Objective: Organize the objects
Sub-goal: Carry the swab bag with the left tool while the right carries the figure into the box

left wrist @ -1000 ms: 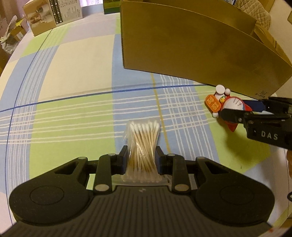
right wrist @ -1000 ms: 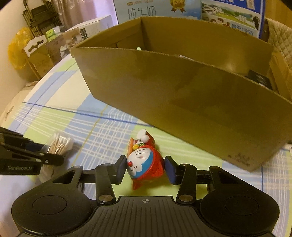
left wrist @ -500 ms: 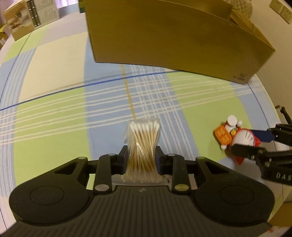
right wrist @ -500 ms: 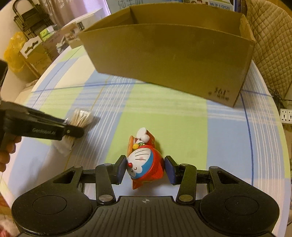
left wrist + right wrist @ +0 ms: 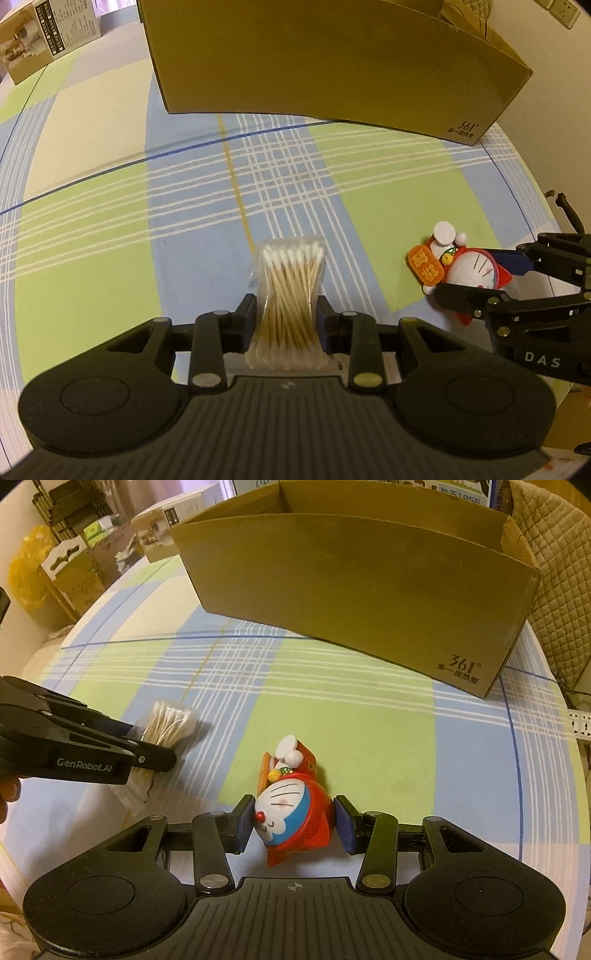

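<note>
Cardboard box (image 5: pixel 351 602) standing well beyond on checked cloth (image 5: pixel 369 177). Nearer, toy figure (image 5: pixel 295 812) pinched across its head by right gripper (image 5: pixel 294 823): likely light, rigid, slick. Smallest, swab pack (image 5: pixel 291 280) squeezed mid-length in left gripper (image 5: pixel 286 317), with jaws just eased slightly wider: soft, crushable.

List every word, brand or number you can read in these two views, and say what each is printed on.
"361°": cardboard box, lower corner of its front wall; the line under it is too small to read.
"GenRobot.AI": side of the left gripper.
"DAS": side of the right gripper.
Orange plaque on the toy figure: characters too blurred.
Printed boxes behind the table: text too small or cut off.
</note>
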A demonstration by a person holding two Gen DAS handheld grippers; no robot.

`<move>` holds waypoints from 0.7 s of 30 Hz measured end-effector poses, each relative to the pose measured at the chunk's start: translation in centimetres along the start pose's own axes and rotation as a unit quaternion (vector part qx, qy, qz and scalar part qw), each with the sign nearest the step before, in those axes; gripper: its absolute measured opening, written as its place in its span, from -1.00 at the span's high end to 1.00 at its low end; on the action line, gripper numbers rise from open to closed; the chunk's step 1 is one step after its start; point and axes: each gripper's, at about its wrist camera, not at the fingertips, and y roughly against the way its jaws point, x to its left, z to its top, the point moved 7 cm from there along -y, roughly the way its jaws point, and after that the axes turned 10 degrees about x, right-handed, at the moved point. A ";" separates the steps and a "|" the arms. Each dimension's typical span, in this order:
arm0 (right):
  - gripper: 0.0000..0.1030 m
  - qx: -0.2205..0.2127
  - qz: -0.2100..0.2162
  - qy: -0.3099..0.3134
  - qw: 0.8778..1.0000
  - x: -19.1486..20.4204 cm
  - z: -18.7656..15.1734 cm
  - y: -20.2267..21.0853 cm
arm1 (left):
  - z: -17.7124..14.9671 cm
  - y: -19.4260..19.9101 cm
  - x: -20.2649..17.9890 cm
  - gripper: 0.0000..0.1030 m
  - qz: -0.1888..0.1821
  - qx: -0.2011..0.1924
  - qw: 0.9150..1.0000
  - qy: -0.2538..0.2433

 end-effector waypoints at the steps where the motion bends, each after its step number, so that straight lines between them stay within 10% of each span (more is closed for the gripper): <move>1: 0.18 0.001 0.000 0.000 1.000 0.0 0.0 -0.1 | -0.1 0.0 -0.1 0.44 0.000 0.000 1.000 -0.001; 21: 0.18 -0.023 0.025 -0.016 0.999 0.3 -0.6 1.3 | -1.0 0.7 -1.0 0.50 0.001 -0.009 1.000 -0.014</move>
